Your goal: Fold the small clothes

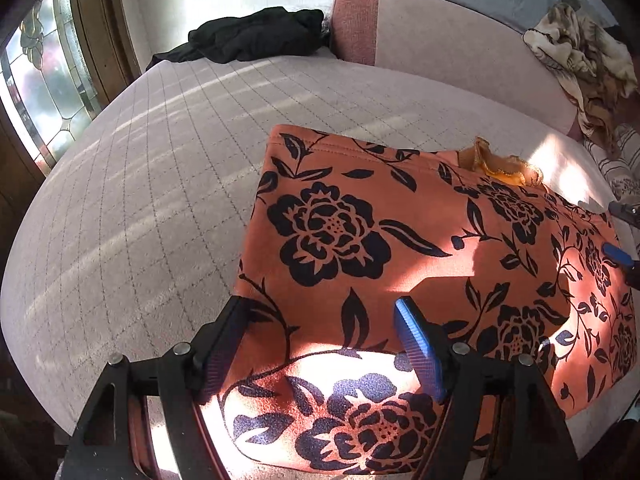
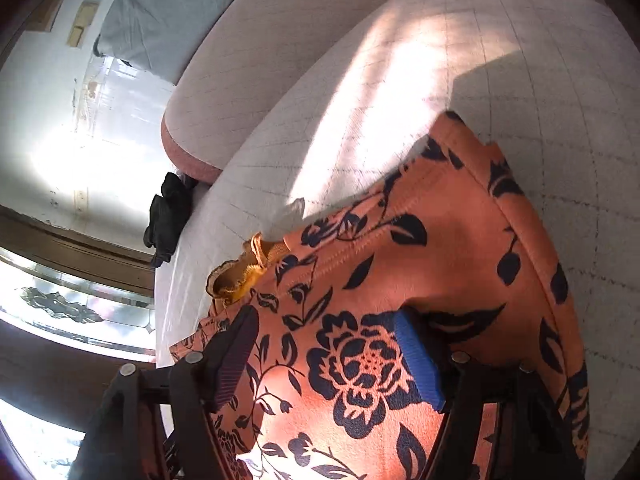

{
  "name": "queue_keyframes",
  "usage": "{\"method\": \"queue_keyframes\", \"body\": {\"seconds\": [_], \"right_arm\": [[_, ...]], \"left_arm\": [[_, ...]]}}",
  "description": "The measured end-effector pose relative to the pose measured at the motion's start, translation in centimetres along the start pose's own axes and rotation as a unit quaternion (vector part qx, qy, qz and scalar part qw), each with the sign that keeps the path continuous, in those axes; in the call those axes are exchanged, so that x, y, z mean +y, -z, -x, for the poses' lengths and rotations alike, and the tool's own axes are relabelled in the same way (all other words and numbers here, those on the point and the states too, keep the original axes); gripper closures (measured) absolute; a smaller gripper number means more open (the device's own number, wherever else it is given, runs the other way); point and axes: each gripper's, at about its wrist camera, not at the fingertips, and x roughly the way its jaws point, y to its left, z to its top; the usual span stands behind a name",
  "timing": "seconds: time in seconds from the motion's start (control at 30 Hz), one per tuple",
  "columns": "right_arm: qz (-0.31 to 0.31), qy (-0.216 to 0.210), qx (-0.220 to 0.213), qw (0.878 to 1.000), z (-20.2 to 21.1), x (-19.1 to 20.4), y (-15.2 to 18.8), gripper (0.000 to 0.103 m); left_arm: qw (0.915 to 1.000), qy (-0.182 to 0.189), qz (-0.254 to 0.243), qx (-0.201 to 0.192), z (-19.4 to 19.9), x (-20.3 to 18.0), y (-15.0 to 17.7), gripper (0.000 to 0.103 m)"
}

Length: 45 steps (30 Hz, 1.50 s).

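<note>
An orange garment (image 1: 400, 264) with black flowers lies flat on the pale checked bed (image 1: 140, 200), near its right side. The left hand-held gripper (image 1: 320, 344) hangs over the garment's near left corner, jaws apart, gripping nothing. The right hand-held gripper (image 2: 328, 356) hovers over the cloth too, jaws apart and empty. A black garment (image 1: 256, 36) lies far off.

An orange garment (image 1: 400, 264) with black flowers lies flat on a pale checked mattress (image 1: 152, 200), toward the near right. The left gripper (image 1: 320, 344) hangs over its near edge, jaws apart, nothing between them. The right gripper (image 1: 624, 236) shows at the far right edge. A black garment (image 1: 256, 36) lies far left; a crumpled beige cloth (image 1: 584, 64) far right.
</note>
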Motion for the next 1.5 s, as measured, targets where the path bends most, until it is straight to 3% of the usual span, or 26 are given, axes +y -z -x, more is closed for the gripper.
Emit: {"method": "queue_keyframes", "body": {"seconds": [0.1,0.17,0.23,0.27,0.4,0.47,0.5,0.53,0.6,0.77,0.9,1.0,1.1,1.33,1.47,1.5], "right_arm": [[0.065,-0.022,-0.004,0.998,-0.1,2.3,-0.5,0.026],[0.038,0.065,0.019,0.997,-2.2,0.0,-1.5,0.027],[-0.036,0.024,-0.004,0.999,-1.6,-1.9,-2.0,0.030],[-0.045,0.023,-0.014,0.999,-0.7,-1.4,-2.1,0.029],[0.036,0.002,-0.022,0.999,1.0,1.5,-0.7,0.022],[0.039,0.075,0.009,0.996,-0.7,-0.5,-0.3,0.019],[0.015,0.072,0.005,0.997,-0.7,-1.8,-0.1,0.025],[-0.001,0.054,-0.017,0.998,0.4,-1.9,0.1,0.025],[-0.005,0.045,-0.023,0.999,2.4,-1.1,0.9,0.024],[0.018,0.004,-0.020,1.000,6.6,0.3,7.6,0.024],[-0.038,-0.014,-0.004,0.999,8.3,-2.5,14.2,0.024],[-0.096,-0.014,-0.009,0.995,8.7,-5.2,16.3,0.024],[-0.151,-0.041,-0.034,0.987,9.3,-7.4,16.0,0.024],[-0.216,-0.047,-0.093,0.971,9.3,-9.7,12.8,0.022],[-0.200,-0.043,-0.107,0.973,9.0,-9.2,11.6,0.024],[-0.187,-0.045,-0.110,0.975,9.1,-8.8,11.5,0.033]], "left_arm": [[1.0000,0.001,0.003,0.002,-0.6,0.2,-0.1,0.027],[1.0000,0.004,0.004,0.004,-0.7,0.3,-0.2,0.027],[1.0000,0.005,0.003,0.005,-0.6,0.4,-0.1,0.027],[1.0000,0.006,0.005,0.003,-0.6,0.5,-0.1,0.027],[0.9999,0.004,0.012,0.006,-0.6,0.7,0.1,0.027],[0.9999,0.005,0.012,0.009,-0.4,0.6,0.1,0.027],[0.9999,0.005,0.009,0.010,-0.1,0.5,0.2,0.027],[0.9999,0.006,0.006,0.007,0.2,0.5,0.4,0.027],[1.0000,0.001,0.005,0.002,0.8,0.6,0.7,0.027],[0.9998,0.012,0.015,-0.010,2.3,0.2,1.5,0.027],[0.9997,0.020,-0.005,-0.012,3.0,-1.6,2.3,0.027],[0.9993,0.028,-0.021,-0.012,3.4,-3.4,2.8,0.027],[0.9984,0.034,-0.039,-0.021,3.8,-5.3,3.1,0.027],[0.9961,0.035,-0.078,-0.021,2.7,-9.3,3.1,0.027],[0.9947,0.026,-0.099,-0.014,1.6,-10.5,3.3,0.027],[0.9947,0.026,-0.098,-0.019,1.9,-10.4,3.3,0.027]]}}
